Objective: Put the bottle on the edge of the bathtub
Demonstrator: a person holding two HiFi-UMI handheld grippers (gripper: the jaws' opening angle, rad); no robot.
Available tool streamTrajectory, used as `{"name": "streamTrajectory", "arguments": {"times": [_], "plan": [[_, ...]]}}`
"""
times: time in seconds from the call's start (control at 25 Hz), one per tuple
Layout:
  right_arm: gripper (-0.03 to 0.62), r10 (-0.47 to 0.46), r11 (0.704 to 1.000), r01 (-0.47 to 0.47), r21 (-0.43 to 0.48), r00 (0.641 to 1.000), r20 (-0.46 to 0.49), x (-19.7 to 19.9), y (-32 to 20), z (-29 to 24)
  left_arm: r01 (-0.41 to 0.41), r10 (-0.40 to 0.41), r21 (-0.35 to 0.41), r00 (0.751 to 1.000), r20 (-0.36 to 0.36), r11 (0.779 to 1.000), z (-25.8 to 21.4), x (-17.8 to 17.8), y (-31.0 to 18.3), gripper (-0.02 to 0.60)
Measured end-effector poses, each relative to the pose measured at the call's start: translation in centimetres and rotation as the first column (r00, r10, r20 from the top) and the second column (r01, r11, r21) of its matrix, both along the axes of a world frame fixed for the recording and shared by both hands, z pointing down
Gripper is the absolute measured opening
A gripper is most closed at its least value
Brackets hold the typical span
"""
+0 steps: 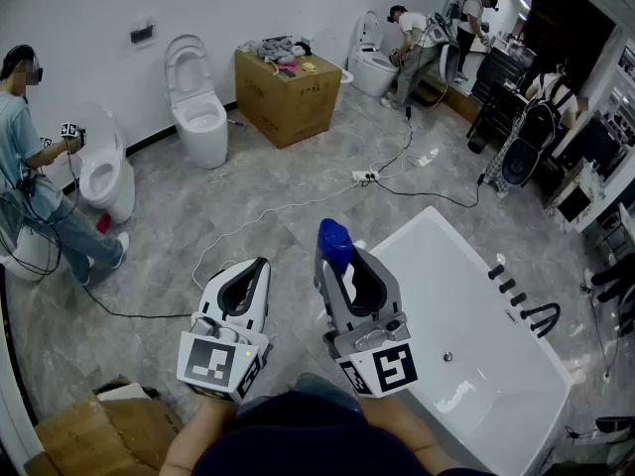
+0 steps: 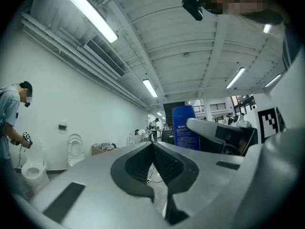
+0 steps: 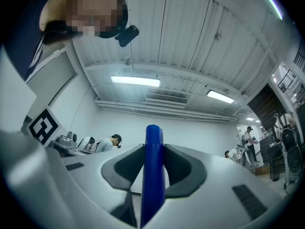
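Observation:
The blue bottle (image 1: 334, 242) is clamped between the jaws of my right gripper (image 1: 349, 271), which points up and away over the floor just left of the white bathtub (image 1: 412, 231). In the right gripper view the bottle (image 3: 154, 175) stands as a narrow blue bar with both pads (image 3: 177, 166) pressed on it. My left gripper (image 1: 246, 278) hangs beside it on the left, shut and empty. Seen from the left gripper view, that gripper's jaws (image 2: 153, 146) meet with nothing between them, and the bottle (image 2: 183, 128) shows to their right.
Black tap fittings (image 1: 526, 305) sit on the tub's far rim. A white cable and power strip (image 1: 365, 176) cross the grey floor ahead. Farther off are toilets (image 1: 198, 107), a cardboard box (image 1: 286, 92), and people (image 1: 30, 167) at work.

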State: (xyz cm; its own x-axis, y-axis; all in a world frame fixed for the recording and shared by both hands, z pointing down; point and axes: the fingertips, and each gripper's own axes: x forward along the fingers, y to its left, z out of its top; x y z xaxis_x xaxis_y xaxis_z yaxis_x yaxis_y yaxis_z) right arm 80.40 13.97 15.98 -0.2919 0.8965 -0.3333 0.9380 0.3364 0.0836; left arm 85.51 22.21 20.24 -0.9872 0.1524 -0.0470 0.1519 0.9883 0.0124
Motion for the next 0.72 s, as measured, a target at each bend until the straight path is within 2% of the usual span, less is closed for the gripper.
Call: {"name": "streamTrajectory", "arguments": {"times": [0.16, 0.36, 0.52, 0.72], "plan": [[0.144, 0.014, 1.0, -0.014, 0.003, 1.0, 0.002, -1.1, 0.7, -0.3, -0.01, 0.01, -0.002, 1.0, 0.005, 1.0, -0.4, -1.3, 0.8, 0.023], [0.145, 0.021, 1.0, -0.021, -0.022, 1.0, -0.006, -4.3, 1.6, 0.1, -0.039, 0.039, -0.006, 0.999, -0.001, 0.999, 0.2, -4.6, 2.1, 0.023], [0.145, 0.039, 0.999, -0.039, -0.028, 0.999, 0.005, -8.5, 3.6, 0.5, -0.058, 0.058, -0.012, 0.998, 0.009, 0.998, 0.6, -8.9, 4.3, 0.023], [0.144, 0.054, 0.998, -0.054, -0.033, 0.998, 0.028, -15.7, 6.5, 0.2, -0.064, 0.065, -0.022, 0.997, 0.039, 0.998, 0.0, -16.1, 7.8, 0.023]]}}
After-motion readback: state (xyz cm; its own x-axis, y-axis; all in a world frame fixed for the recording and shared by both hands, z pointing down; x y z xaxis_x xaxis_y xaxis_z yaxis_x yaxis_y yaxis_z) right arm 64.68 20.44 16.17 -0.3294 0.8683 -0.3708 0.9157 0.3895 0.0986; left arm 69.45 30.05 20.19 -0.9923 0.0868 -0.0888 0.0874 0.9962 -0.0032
